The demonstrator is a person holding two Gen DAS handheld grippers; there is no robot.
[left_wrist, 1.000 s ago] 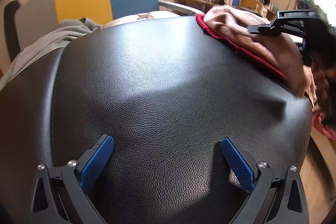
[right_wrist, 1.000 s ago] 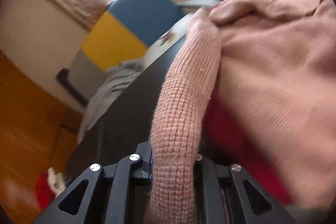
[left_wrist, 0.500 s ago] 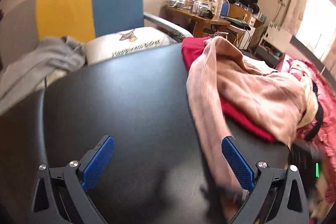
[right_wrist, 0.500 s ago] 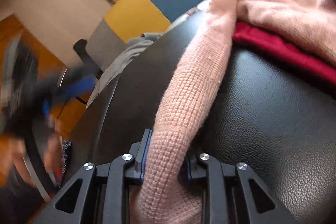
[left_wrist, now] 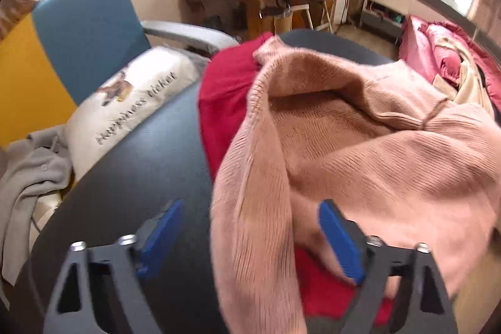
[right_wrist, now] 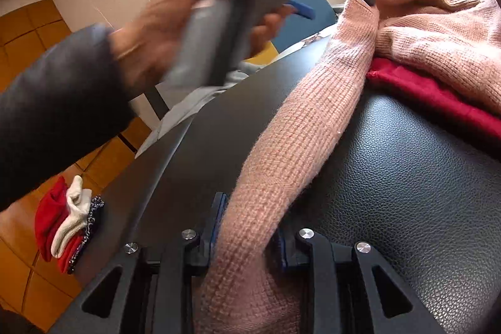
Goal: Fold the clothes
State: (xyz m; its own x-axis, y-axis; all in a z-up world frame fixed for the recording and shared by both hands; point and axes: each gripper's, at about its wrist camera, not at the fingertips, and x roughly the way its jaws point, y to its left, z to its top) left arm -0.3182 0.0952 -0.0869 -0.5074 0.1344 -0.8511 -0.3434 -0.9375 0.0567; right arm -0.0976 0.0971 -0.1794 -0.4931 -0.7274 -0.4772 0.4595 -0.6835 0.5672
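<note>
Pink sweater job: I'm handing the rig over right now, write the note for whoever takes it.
Right gripper: shut on the pink sweater's sleeve, near the cuff end.
Left gripper: jaws closing, the sleeve hangs between the blue pads, not pinched yet.
Pink sweater: crumpled on the black leather surface, lying on a red garment.
Grey garment hangs off the surface's edge by the printed cushion.
Done: one sleeve pulled out straight towards you.
Left: spread the sweater flat, then every fold; the red and grey pieces look unfolded.
</note>
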